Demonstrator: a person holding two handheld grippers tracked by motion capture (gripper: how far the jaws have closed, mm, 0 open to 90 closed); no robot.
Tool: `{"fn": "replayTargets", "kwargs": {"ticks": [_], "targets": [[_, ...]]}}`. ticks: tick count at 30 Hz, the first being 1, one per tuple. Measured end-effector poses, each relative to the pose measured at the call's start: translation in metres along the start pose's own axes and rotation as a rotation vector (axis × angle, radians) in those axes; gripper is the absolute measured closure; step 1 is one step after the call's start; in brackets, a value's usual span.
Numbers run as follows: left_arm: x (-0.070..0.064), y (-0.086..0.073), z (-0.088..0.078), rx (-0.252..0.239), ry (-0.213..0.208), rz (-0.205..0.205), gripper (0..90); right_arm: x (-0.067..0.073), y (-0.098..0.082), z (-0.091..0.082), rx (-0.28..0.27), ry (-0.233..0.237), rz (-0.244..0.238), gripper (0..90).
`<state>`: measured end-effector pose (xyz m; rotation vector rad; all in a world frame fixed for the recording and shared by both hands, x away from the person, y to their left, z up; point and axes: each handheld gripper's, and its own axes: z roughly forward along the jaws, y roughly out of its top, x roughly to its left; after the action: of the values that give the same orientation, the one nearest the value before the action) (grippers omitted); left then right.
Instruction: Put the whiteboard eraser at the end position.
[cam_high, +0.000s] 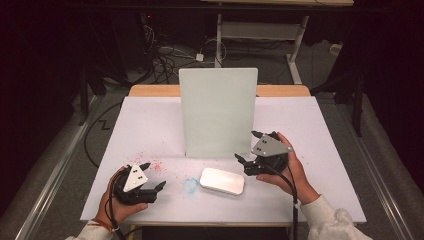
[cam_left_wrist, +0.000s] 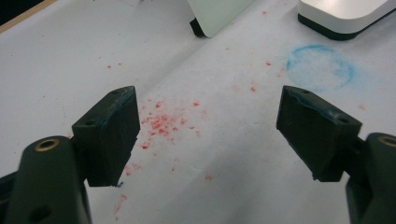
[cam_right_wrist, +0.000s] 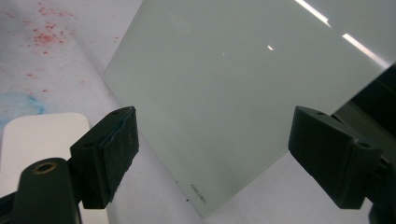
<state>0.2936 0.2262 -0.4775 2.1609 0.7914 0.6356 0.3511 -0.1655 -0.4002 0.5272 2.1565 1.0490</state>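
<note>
A pale green upright board (cam_high: 218, 112) stands on the white table cover (cam_high: 150, 125), seen close in the right gripper view (cam_right_wrist: 243, 93). In front of it lies a flat white rounded block with a dark base (cam_high: 222, 180), also at the edges of both gripper views (cam_left_wrist: 343, 16) (cam_right_wrist: 37, 140). My right gripper (cam_high: 248, 146) is held just right of the block, open, with nothing between its fingers (cam_right_wrist: 109, 151). My left gripper (cam_high: 152, 175) rests at the front left, open and empty, its fingers (cam_left_wrist: 112, 130) over red specks.
Red specks (cam_high: 152, 165) and a blue smudged ring (cam_high: 190, 186) mark the cover left of the block. A wooden table edge (cam_high: 150, 90) runs behind the cover. Cables and desk legs (cam_high: 218, 35) are on the floor beyond.
</note>
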Motion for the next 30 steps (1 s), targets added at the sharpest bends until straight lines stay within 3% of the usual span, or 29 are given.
{"fn": "replayTargets", "kwargs": {"ticks": [15, 17, 30], "targets": [[0.000, 0.000, -0.001, -0.002, 0.004, 0.000, 20.9, -0.018, -0.015, -0.018, -0.010, -0.073, 0.044, 17.5], [0.000, 0.000, -0.001, -0.002, 0.005, -0.001, 20.9, -0.021, -0.018, -0.021, -0.022, -0.061, 0.058, 17.3], [0.001, 0.000, -0.001, -0.005, 0.014, -0.008, 20.7, -0.026, -0.041, -0.041, -0.030, -0.111, 0.102, 17.4]]}}
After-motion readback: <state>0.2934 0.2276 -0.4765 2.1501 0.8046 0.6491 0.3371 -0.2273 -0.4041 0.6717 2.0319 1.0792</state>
